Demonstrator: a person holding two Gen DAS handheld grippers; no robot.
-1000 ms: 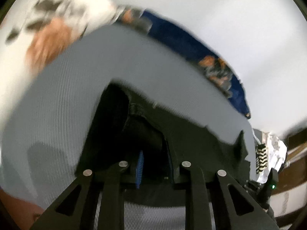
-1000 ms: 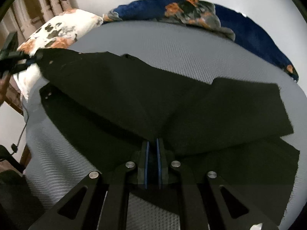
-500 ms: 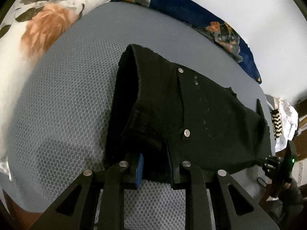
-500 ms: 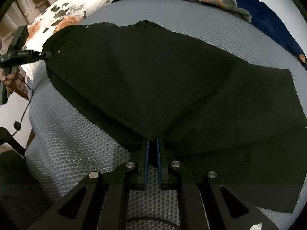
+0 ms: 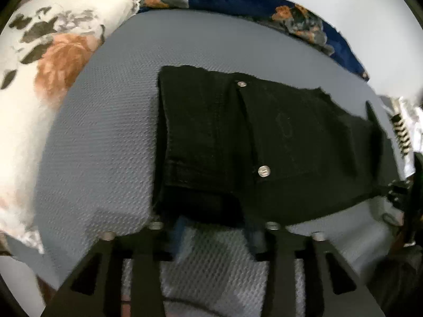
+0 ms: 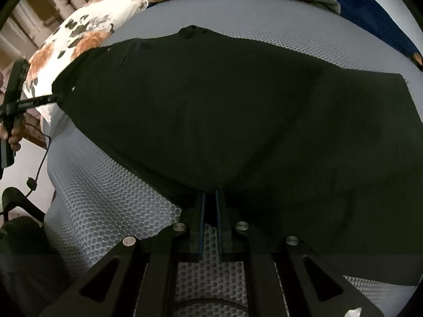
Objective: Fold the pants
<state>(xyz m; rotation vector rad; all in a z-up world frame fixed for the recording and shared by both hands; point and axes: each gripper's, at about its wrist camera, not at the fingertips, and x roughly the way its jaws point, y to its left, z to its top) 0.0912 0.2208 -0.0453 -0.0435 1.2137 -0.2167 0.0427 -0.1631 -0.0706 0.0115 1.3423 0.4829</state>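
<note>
Black pants (image 5: 264, 142) lie on the grey mesh mattress (image 5: 105, 137), waistband and metal rivets facing up in the left wrist view. My left gripper (image 5: 215, 228) sits at the waist's near edge. Its jaws are opening, and the cloth edge lies just ahead of the blue pads (image 5: 179, 227) without being pinched. In the right wrist view the pants (image 6: 238, 111) spread wide and flat. My right gripper (image 6: 210, 206) is shut on their near edge, with cloth drawn into the narrow gap. The left gripper (image 6: 50, 97) shows at the pants' far left corner, held by a hand (image 6: 13, 137).
A white floral pillow (image 5: 53, 60) lies along the left of the mattress and a navy floral blanket (image 5: 264, 5) along its far edge. A patterned white cloth (image 5: 404, 126) sits past the right edge. A cable (image 6: 39, 163) hangs below the left gripper.
The pants have come down from hanging to lying flat on the mattress. The left jaws have spread apart and let go of the waist. The right gripper stays clamped.
</note>
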